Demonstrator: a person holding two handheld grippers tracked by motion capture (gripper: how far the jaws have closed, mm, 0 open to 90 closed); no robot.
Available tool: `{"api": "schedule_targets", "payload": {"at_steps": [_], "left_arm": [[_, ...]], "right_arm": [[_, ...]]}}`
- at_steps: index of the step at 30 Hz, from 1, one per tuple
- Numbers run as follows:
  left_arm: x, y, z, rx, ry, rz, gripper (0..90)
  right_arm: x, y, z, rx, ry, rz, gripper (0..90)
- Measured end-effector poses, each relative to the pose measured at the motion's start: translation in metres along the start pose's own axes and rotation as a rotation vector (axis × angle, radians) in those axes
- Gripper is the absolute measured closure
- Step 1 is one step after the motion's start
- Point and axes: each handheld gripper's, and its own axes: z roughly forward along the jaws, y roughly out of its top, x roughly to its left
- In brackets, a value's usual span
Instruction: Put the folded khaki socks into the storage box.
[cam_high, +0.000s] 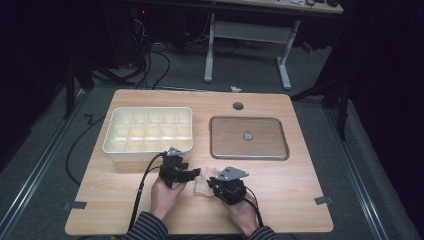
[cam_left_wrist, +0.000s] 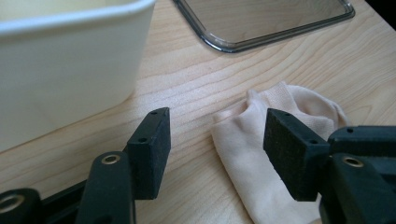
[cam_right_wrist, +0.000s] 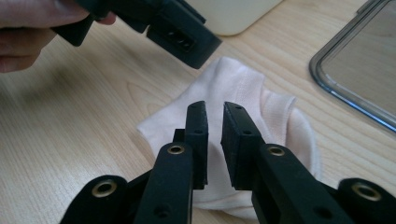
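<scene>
Left gripper (cam_left_wrist: 217, 149): jaws stand well apart above the table, nothing clamped; one pad hangs over the edge of the pale sock (cam_left_wrist: 261, 154), the other over bare wood.
Right gripper (cam_right_wrist: 215, 140): jaws nearly together with a narrow gap between the pads; they hang over the sock, and whether any cloth is pinched cannot be told.
Sock: a crumpled, pale pink piece lying flat on the wooden table (cam_high: 300, 200), near its front edge, between the two grippers (cam_high: 202, 184).
Left gripper view: the sock's folded ridge, the white wall of the compartment box (cam_left_wrist: 70, 70) close at one side, and a corner of the clear tray (cam_left_wrist: 261, 39) beyond.
Right gripper view: the left gripper (cam_right_wrist: 187, 42) from outside, tilted over the sock's far side, with fingers (cam_right_wrist: 28, 28) wrapped around it.
High view: the box (cam_high: 150, 131) sits left of centre, its grid of cells visible; the tray (cam_high: 248, 137) lies to its right, well apart from the sock.
Hands: both come in from the table's near edge in striped sleeves (cam_high: 147, 227), angled inward toward each other.
</scene>
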Motion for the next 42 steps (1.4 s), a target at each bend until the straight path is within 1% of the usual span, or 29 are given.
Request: {"api": "schedule_targets", "payload": {"at_steps": [2,3,6,7,8,9,10,11,14,15,16,17,18,19,20,22,24,28,30,33,34,36,41,42], "left_arm": [[0.000,0.000,0.002,0.007,-0.003,-0.001,42.7],[0.000,0.000,0.004,0.014,-0.006,0.000,42.7],[-0.001,-0.001,0.011,0.030,-0.005,-0.004,42.8],[-0.001,-0.002,0.014,0.040,-0.006,-0.006,42.8],[-0.001,-0.002,0.015,0.048,-0.005,-0.003,43.1],[-0.001,-0.002,0.015,0.048,-0.005,-0.003,43.7],[-0.002,-0.003,0.016,0.049,-0.002,-0.001,43.7],[-0.002,-0.003,0.016,0.050,-0.001,0.001,45.8],[-0.003,-0.003,0.017,0.051,0.000,0.007,48.4],[-0.004,-0.004,0.017,0.052,-0.003,0.013,50.5],[-0.005,-0.005,0.018,0.053,-0.006,0.023,55.4],[-0.005,-0.005,0.018,0.053,-0.006,0.023,57.9],[-0.006,-0.006,0.018,0.058,-0.019,0.027,62.5],[-0.006,-0.006,0.018,0.058,-0.019,0.027,65.9],[-0.006,-0.006,0.018,0.059,-0.016,0.032,65.9],[-0.006,-0.006,0.018,0.063,-0.023,0.033,72.1],[-0.005,-0.006,0.019,0.066,-0.027,0.034,73.7],[-0.006,-0.007,0.018,0.064,-0.036,0.049,80.8],[-0.005,-0.007,0.018,0.064,-0.039,0.052,82.2],[-0.001,-0.007,0.016,0.071,-0.065,0.043,83.4],[0.000,-0.007,0.015,0.065,-0.074,0.039,83.8],[0.000,-0.008,0.013,0.063,-0.075,0.041,83.9],[0.001,-0.010,0.006,0.035,-0.095,0.037,83.9],[0.000,-0.011,0.002,0.026,-0.098,0.049,83.9]], "right_arm": [[0.000,-0.003,0.003,0.019,0.001,0.000,81.3],[0.000,-0.003,0.003,0.019,0.001,0.000,81.3],[-0.002,-0.010,0.006,0.044,0.001,0.013,81.4],[-0.003,-0.011,0.007,0.048,0.000,0.009,81.4],[-0.003,-0.012,0.008,0.051,0.004,0.018,81.4],[-0.003,-0.012,0.008,0.051,0.004,0.018,81.4],[-0.003,-0.012,0.009,0.056,0.004,0.013,81.5],[-0.002,-0.012,0.010,0.050,0.002,-0.002,81.5],[-0.002,-0.012,0.011,0.051,0.000,-0.006,81.5],[-0.002,-0.012,0.011,0.049,0.002,-0.007,81.5],[-0.003,-0.013,0.011,0.047,0.007,0.000,81.5],[-0.003,-0.013,0.011,0.047,0.007,0.000,81.5],[-0.003,-0.014,0.011,0.043,0.006,-0.001,81.4],[-0.003,-0.014,0.011,0.043,0.006,-0.001,81.4],[-0.003,-0.014,0.011,0.039,0.007,-0.001,81.4],[-0.003,-0.015,0.010,0.040,0.008,0.006,81.4],[-0.004,-0.015,0.011,0.038,0.011,0.009,81.4],[-0.004,-0.015,0.010,0.038,0.012,0.013,81.4],[-0.004,-0.015,0.010,0.035,0.012,0.013,81.4],[-0.004,-0.015,0.010,0.035,0.012,0.014,81.4],[-0.004,-0.015,0.010,0.035,0.011,0.013,81.4],[-0.003,-0.015,0.010,0.037,0.008,0.007,81.5],[-0.003,-0.015,0.011,0.034,0.007,0.003,81.5],[-0.002,-0.014,0.011,0.040,0.007,0.003,81.5]]}}
